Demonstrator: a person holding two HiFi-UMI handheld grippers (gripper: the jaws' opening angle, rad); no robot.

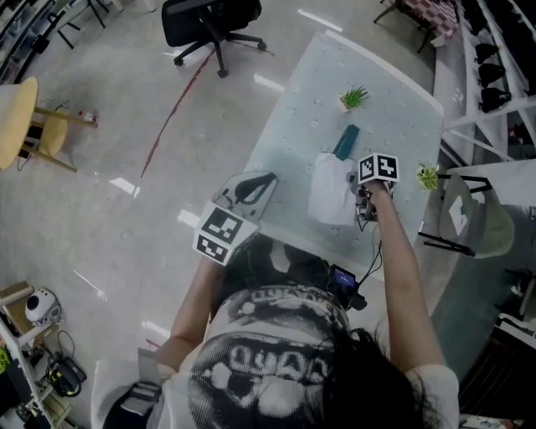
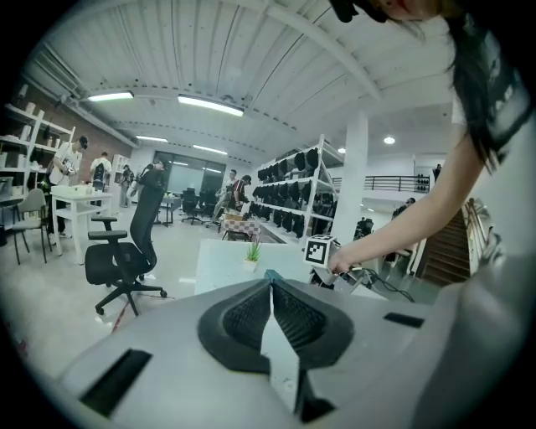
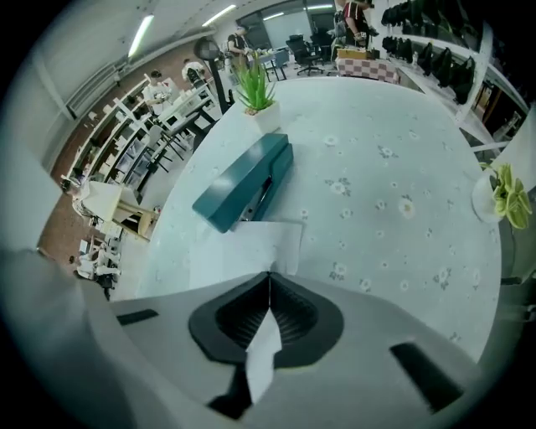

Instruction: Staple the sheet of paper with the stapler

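— Closest to the lens, what did the right gripper (image 3: 270,281) have?
— Its jaws were pressed together on the near edge of the white sheet of paper (image 3: 239,251), and a strip of that paper showed between the pads.
— Where did the sheet lie?
— On the pale, flower-printed bench (image 3: 402,151), just on the person's side of the teal stapler (image 3: 244,180). Its far edge reached the stapler's near end. Whether it sat inside the stapler's mouth I could not tell.
— How was the stapler placed?
— It lay flat on the bench, running lengthwise away from the person, and neither gripper was on it.
— And the left gripper (image 2: 270,289)?
— Its jaws met at the tips and held nothing. In the head view it was well to the left of the stapler and nearer the person, by the bench's near left corner, pointing across toward the bench.
— What else stood round the stapler?
— A small green potted plant in a white pot (image 1: 353,98) was just beyond the stapler's far end. A second small green plant (image 1: 428,177) stood to the stapler's right, at the bench's right edge. A black office chair (image 1: 209,21) was on the floor, well to the left of the stapler and farther from the person.
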